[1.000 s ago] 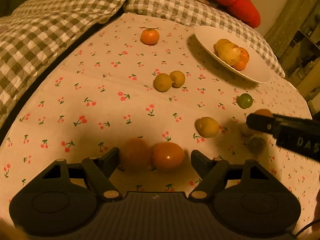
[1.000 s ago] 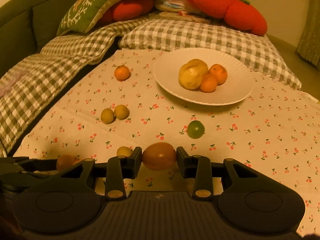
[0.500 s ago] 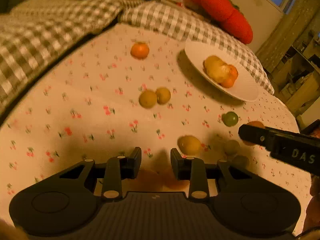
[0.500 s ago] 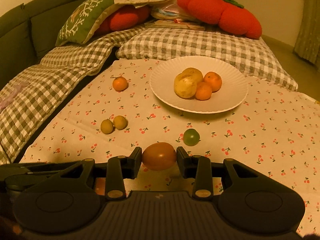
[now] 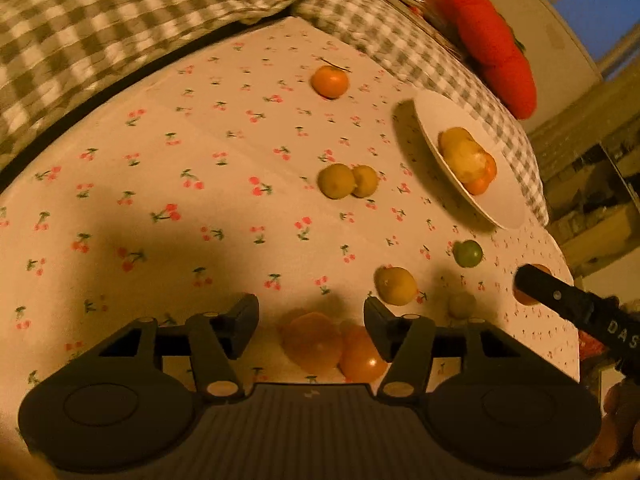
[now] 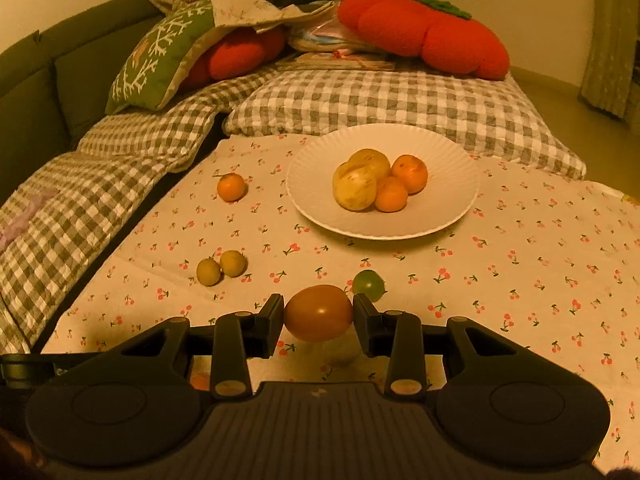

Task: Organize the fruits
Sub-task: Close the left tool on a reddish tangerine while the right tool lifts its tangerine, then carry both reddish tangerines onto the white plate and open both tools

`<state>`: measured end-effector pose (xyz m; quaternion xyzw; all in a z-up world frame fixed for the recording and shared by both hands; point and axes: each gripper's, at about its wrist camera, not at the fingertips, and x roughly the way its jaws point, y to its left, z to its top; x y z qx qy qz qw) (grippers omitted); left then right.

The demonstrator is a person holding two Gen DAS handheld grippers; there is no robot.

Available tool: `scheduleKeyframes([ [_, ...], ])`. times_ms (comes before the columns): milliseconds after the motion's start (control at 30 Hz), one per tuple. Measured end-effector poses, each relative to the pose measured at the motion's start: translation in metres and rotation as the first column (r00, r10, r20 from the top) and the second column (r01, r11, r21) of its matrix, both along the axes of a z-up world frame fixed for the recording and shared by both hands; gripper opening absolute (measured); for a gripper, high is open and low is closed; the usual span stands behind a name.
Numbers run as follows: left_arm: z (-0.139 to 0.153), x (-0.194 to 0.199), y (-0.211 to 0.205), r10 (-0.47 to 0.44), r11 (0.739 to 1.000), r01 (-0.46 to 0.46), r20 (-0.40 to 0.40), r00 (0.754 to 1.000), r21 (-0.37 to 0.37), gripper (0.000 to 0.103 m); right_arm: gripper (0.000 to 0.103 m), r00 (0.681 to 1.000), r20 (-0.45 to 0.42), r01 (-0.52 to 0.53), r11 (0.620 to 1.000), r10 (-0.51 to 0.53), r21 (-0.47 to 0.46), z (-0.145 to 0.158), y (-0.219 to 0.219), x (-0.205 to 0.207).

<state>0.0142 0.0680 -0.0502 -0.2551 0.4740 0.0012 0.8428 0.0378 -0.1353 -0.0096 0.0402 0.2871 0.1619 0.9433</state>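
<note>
Fruits: four on plate at frame centre, nine loose on cloth, brown one clamped in right gripper, left gripper opening, unclamped, around two orange ones.

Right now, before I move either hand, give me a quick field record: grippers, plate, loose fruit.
right gripper: shut on an orange-brown fruit, held above the cloth
left gripper: jaws opening, pads not pressing the two orange fruits between them
plate: four fruits, two yellowish, two orange
loose on cloth: green fruit, yellow-green pair, tangerine, lemon-like fruit
</note>
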Motion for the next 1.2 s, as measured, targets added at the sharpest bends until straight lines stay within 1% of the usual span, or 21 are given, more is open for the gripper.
scheduleKeyframes([
  [133,0.002,-0.008,-0.015,-0.049,0.997,0.049,-0.003,0.999,0.055,0.048,0.034,1.0,0.01,-0.004,1.0,0.003,0.014,0.004,-0.002,-0.002],
  [200,0.003,-0.009,-0.019,-0.055,0.996,0.054,0.007,0.998,0.069,0.047,0.034,1.0,0.015,-0.007,1.0,0.006,0.015,0.006,-0.002,-0.003],
  [267,0.002,-0.008,-0.018,-0.034,0.997,0.033,0.011,0.999,0.072,0.039,0.035,1.0,0.016,-0.01,1.0,0.01,0.014,0.006,-0.001,-0.004],
  [333,0.0,-0.007,-0.014,-0.022,0.998,0.021,0.014,1.0,0.051,0.031,0.035,1.0,0.015,-0.011,1.0,0.01,0.012,0.005,-0.001,-0.004],
  [367,-0.001,-0.007,-0.014,-0.019,0.999,0.019,0.012,1.0,0.038,0.028,0.035,1.0,0.014,-0.009,1.0,0.009,0.013,0.006,-0.001,-0.003],
  [433,-0.003,-0.007,-0.014,-0.012,0.999,0.012,0.001,1.0,0.03,0.021,0.034,1.0,0.013,-0.006,1.0,0.006,0.015,0.006,-0.001,-0.002],
  [600,-0.005,-0.008,-0.014,0.01,1.0,-0.01,0.004,1.0,0.024,0.021,0.034,1.0,0.016,-0.007,1.0,0.007,0.015,0.006,-0.001,-0.003],
  [733,-0.004,-0.006,-0.018,-0.001,0.999,0.0,0.015,1.0,0.054,0.017,0.035,1.0,0.016,-0.012,1.0,0.012,0.023,0.006,-0.001,-0.003],
  [833,-0.002,-0.004,-0.019,-0.009,0.998,0.008,0.026,1.0,0.061,0.017,0.035,1.0,0.019,-0.009,1.0,0.008,0.027,0.007,-0.003,-0.003],
  [1100,0.01,-0.004,-0.024,-0.039,0.99,0.027,0.086,0.996,0.137,0.016,0.035,1.0,0.02,-0.001,0.999,0.0,0.036,0.007,-0.005,-0.003],
  [1200,0.014,-0.003,-0.026,-0.047,0.988,0.031,0.103,0.994,0.15,0.016,0.035,1.0,0.02,-0.002,0.999,0.001,0.036,0.008,-0.005,-0.002],
])
